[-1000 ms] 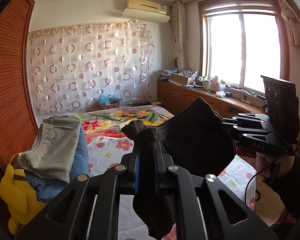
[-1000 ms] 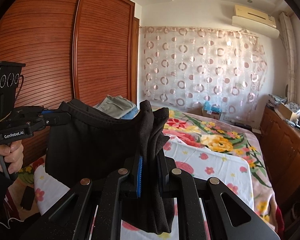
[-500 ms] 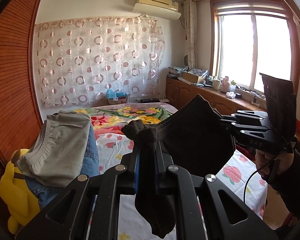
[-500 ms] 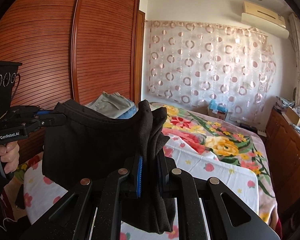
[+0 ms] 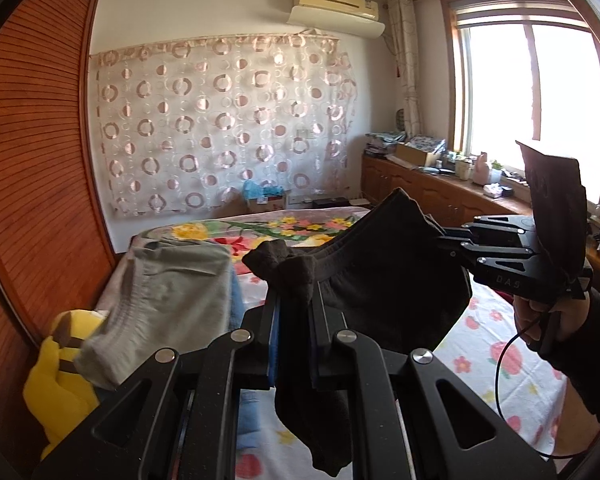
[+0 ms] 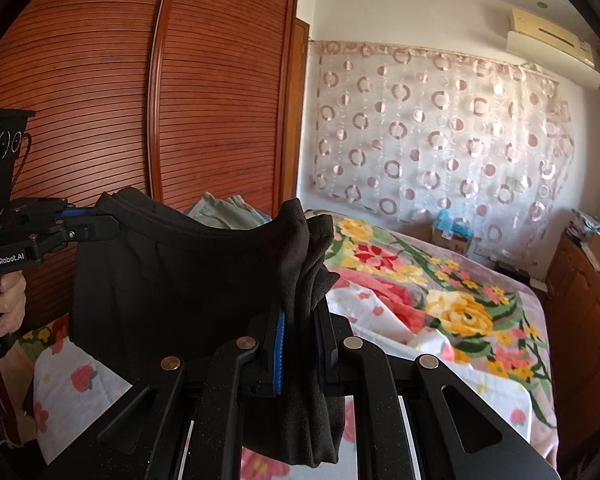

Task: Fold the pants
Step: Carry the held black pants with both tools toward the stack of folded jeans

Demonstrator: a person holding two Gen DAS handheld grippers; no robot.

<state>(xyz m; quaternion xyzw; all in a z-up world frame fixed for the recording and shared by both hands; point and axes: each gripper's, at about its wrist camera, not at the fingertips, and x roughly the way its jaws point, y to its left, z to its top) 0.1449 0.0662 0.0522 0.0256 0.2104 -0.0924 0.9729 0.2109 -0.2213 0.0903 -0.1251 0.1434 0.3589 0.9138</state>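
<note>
At the far left of the left wrist view stands a reddish-brown slatted wooden wardrobe (image 5: 32, 184). Below it a yellow plush toy (image 5: 60, 396) lies under a stack of folded clothes, a grey-green pair on top (image 5: 168, 300) and blue denim beneath. In the middle, the black left gripper (image 5: 294, 312) has its jaws closed on a bunched corner of the dark brown-black knit pants (image 5: 384, 280), with a loose end hanging below the jaws. The waistband stretches rightwards in the air above the bed with the flower-printed sheet (image 5: 492, 360) to the black right gripper (image 5: 444, 242), whose jaws pinch the other corner; a hand (image 5: 540, 320) in a dark sleeve holds its handle. Behind hang a sheer curtain with pink rings (image 5: 224, 128) and a cream wall air conditioner (image 5: 336, 8), and a bright window (image 5: 528, 112) sits above a cluttered wooden cabinet.

In the right wrist view the left gripper (image 6: 100, 224) appears at the left, held by a hand (image 6: 8, 300), clamped on the pants (image 6: 172, 280), which hang as a dark sheet between the two tools. The right gripper (image 6: 300, 332) is in the centre, its jaws tight on gathered cloth. The bed (image 6: 440, 300) lies to the right.
</note>
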